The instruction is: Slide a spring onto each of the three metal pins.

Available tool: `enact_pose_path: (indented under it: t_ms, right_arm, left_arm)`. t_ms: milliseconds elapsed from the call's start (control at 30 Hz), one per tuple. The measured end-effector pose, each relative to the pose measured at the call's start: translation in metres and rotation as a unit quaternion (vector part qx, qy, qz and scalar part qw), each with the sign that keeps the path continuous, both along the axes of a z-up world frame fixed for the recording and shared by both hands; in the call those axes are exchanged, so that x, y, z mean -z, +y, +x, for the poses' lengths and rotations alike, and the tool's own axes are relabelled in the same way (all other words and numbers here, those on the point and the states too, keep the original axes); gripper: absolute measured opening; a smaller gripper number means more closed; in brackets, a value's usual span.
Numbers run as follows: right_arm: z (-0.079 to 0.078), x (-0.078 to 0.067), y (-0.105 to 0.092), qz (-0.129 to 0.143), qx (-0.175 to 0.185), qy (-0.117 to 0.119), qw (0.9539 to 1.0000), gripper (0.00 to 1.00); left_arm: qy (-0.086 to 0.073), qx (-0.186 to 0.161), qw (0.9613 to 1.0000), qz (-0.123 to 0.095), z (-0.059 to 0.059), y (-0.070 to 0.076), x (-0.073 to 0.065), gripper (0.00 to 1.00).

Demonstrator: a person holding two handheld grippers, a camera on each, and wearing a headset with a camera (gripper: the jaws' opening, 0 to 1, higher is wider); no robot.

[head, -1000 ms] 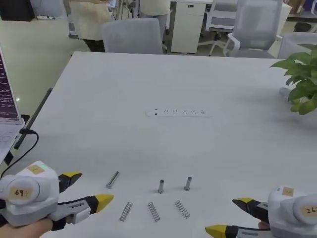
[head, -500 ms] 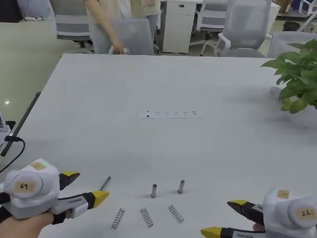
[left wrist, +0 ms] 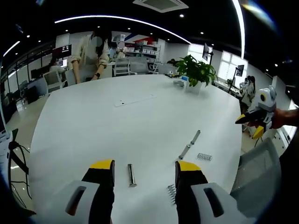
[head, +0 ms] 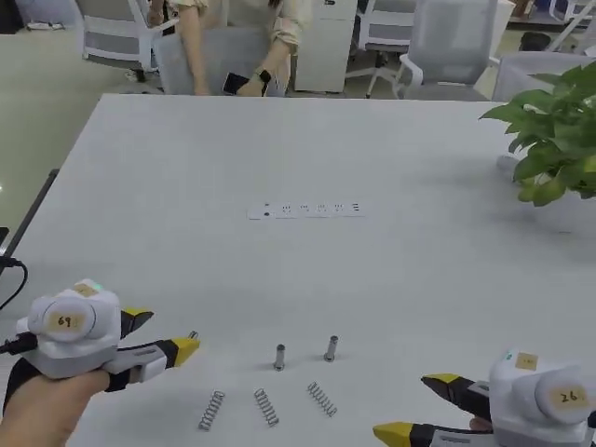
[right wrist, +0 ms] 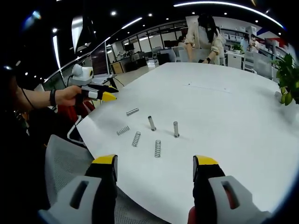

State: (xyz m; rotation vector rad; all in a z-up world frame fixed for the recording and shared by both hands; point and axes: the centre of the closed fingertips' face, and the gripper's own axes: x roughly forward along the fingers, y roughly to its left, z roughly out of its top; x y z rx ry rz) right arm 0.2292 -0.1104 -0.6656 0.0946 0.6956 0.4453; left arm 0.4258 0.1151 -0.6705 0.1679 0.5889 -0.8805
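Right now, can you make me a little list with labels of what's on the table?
Pins: three metal pins; two stand upright, one lies flat
Springs: three springs, loose on the table, none on a pin
Left gripper: open, empty, near the flat pin
Right gripper: open, empty
Also: potted plant, socket strip

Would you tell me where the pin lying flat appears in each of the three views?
Head view: lying pin low left, its end showing by the left gripper.
Left gripper view: bottom centre, between the jaws.
Right gripper view: left of centre.
Shared landmark: the plant.
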Motion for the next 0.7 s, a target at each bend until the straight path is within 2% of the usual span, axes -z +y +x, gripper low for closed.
enact_pose_path:
  t_ms: [167,533,700]
  right_arm:
    - [-0.001,0.002,-0.002,0.000,0.005,0.003,1.0000,0.64]
    - [0.002,0.006,-0.001,0.004,0.006,0.006,1.0000,0.64]
    - [0.004,0.006,0.000,0.004,0.004,0.007,1.0000,0.64]
  left_arm:
    - [0.005,-0.004,1.0000,0.003,0.011,0.002,0.007,0.44]
    - [0.019,-0.008,0.9996,0.018,0.020,0.000,0.024,0.39]
    - [0.032,-0.010,0.9990,0.028,0.025,-0.003,0.037,0.37]
